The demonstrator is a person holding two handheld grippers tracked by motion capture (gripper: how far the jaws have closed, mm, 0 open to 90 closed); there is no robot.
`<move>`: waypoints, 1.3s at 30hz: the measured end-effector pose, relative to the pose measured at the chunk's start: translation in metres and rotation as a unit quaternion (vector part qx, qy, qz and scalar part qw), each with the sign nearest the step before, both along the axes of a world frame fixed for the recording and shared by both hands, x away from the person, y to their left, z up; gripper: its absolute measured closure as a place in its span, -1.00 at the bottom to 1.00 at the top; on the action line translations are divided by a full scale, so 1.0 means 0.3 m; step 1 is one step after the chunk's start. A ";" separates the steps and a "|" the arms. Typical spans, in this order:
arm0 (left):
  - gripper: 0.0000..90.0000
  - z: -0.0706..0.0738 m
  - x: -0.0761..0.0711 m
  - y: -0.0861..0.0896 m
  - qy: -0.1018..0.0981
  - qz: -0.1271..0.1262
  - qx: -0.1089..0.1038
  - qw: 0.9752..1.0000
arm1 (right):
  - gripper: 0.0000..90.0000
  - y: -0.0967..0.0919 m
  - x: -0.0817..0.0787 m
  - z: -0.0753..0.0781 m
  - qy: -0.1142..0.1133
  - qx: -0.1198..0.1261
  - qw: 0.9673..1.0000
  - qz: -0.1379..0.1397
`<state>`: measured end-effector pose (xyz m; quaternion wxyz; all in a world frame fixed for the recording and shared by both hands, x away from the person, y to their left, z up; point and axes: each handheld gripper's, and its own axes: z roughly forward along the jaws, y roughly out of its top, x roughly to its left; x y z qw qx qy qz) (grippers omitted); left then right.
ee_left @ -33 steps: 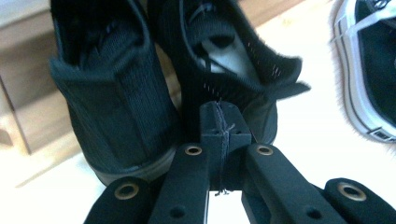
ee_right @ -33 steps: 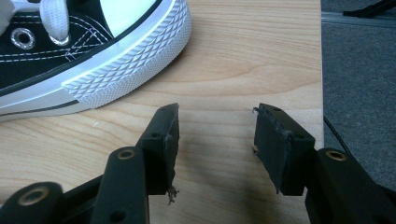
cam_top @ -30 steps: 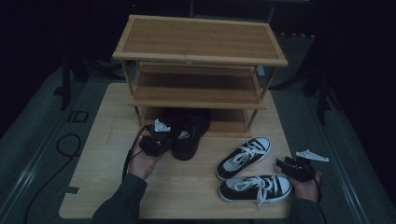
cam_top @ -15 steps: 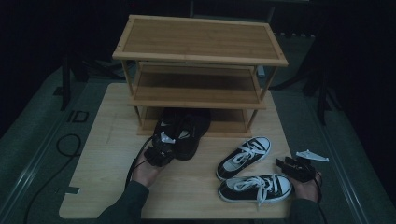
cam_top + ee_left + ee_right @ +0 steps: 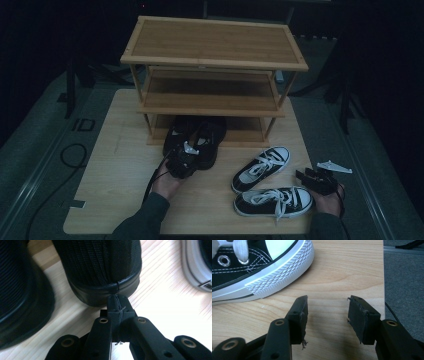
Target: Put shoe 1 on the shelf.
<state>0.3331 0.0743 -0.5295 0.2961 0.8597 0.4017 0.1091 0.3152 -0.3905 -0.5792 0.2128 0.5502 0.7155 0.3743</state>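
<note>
- Black knit slip-on shoe (image 5: pixel 100 267), rubber-rimmed at the heel, lies on the pale wooden table (image 5: pixel 115 165) with its toe under the lowest tier of the bamboo three-tier shoe rack (image 5: pixel 215 60); in the high view it sits at 12 o'clock from the left gripper (image 5: pixel 181 165)
- In the left gripper view, the left gripper (image 5: pixel 117 303) has its jaws pressed flat together with nothing visible between them, tips touching the shoe's heel rim at the back seam, which lies straight ahead at 12 o'clock
- Its mate, a second black slip-on shoe (image 5: pixel 22 297), lies just beside it, at 10 o'clock from the closed tips
- The right gripper (image 5: pixel 327 312) rests over the table's edge with its jaws spread wide and empty, bare wood between the pads
- A black canvas lace-up sneaker with white rubber toe cap (image 5: pixel 262 270) lies at 11 o'clock from those open fingers, apart from them
- A second black-and-white sneaker (image 5: pixel 261 167) lies at an angle just beyond the first
</note>
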 end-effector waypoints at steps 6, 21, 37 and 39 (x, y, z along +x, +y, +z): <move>1.00 0.005 0.013 -0.074 -0.008 -0.015 0.005 1.000 | 0.10 -0.001 0.000 0.000 0.000 0.000 1.000 0.001; 1.00 0.003 0.096 -0.169 -0.026 0.004 0.006 1.000 | 0.10 0.000 0.001 0.000 0.000 0.000 1.000 0.001; 1.00 0.002 0.200 -0.211 -0.030 0.035 0.020 0.999 | 0.10 0.000 0.001 0.000 0.000 0.000 1.000 0.001; 1.00 0.001 0.206 -0.215 -0.031 0.036 0.020 0.999 | 0.09 0.000 0.001 0.000 0.000 0.000 1.000 0.002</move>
